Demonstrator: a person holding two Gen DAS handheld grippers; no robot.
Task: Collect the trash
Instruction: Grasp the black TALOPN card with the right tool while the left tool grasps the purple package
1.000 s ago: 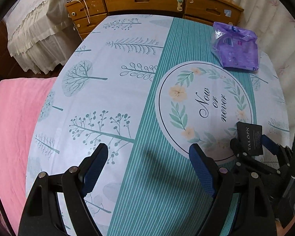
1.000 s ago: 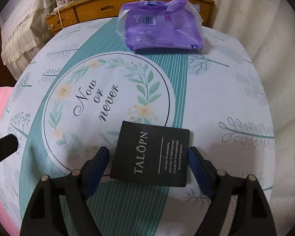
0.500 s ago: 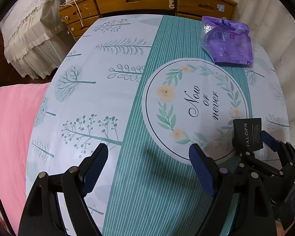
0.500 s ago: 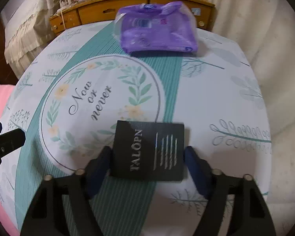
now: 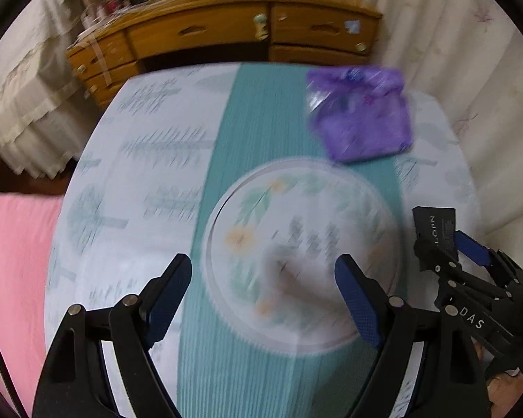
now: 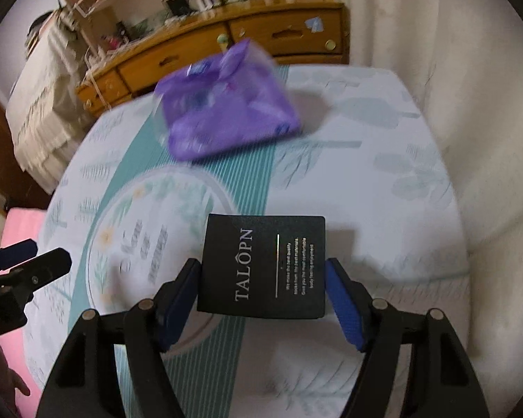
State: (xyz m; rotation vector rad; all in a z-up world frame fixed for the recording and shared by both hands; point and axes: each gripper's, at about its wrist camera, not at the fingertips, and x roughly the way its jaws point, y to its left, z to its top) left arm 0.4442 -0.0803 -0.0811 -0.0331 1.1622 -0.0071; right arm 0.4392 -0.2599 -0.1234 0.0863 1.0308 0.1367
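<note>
A black card printed "TALOPN" [image 6: 263,266] sits between the fingers of my right gripper [image 6: 263,287], which is shut on it and holds it lifted above the table. The card also shows in the left wrist view [image 5: 435,230], held by the right gripper [image 5: 449,247]. A purple plastic package [image 6: 225,113] lies on the far part of the table; it also shows in the left wrist view [image 5: 361,113]. My left gripper [image 5: 263,277] is open and empty above the round wreath print.
The round table carries a white and teal cloth [image 5: 150,188] with tree prints. A wooden dresser [image 5: 226,31] stands behind it. A pink bedcover [image 5: 14,264] lies to the left. A cream curtain [image 6: 470,104] hangs on the right.
My right gripper has closed on the black card and lifted it off the table. Both views have tilted up and blurred with motion. The left gripper stays open.
</note>
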